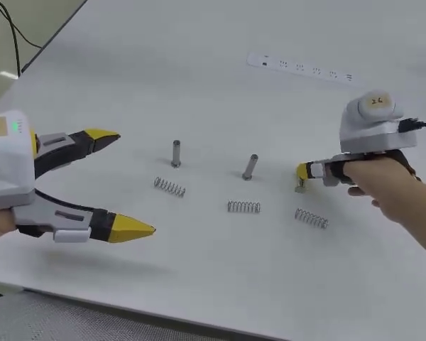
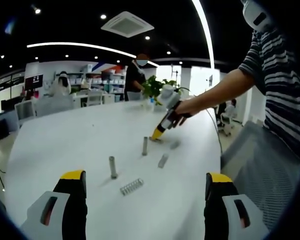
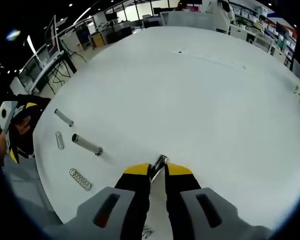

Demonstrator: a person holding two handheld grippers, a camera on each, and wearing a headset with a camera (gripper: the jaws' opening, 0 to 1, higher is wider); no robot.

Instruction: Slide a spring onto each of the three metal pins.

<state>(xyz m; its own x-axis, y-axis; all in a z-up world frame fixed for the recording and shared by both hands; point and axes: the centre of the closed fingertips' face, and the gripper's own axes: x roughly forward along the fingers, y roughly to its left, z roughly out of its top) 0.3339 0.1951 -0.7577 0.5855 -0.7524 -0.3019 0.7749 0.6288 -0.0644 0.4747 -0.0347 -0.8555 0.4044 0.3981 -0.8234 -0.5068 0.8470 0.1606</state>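
Note:
Two metal pins stand on the white table: the left pin [image 1: 176, 153] [image 2: 112, 167] [image 3: 64, 117] and the middle pin [image 1: 250, 167] [image 2: 145, 146] [image 3: 87, 145], which leans a little. My right gripper [image 1: 302, 172] [image 3: 157, 169] [image 2: 157, 134] is shut on the third pin [image 1: 299, 186] [image 3: 160, 162], low at the table. Three springs lie flat, one in front of each pin: left spring [image 1: 170, 187] [image 2: 131, 186], middle spring [image 1: 243, 207] [image 2: 163, 160], right spring [image 1: 311, 219]. My left gripper [image 1: 128, 181] [image 2: 146, 176] hovers open and holds nothing, left of the left pin.
A white power strip [image 1: 302, 69] lies at the back right of the table. The table's near edge [image 1: 128, 302] runs along the bottom of the head view. People stand beyond the table's far end in the left gripper view.

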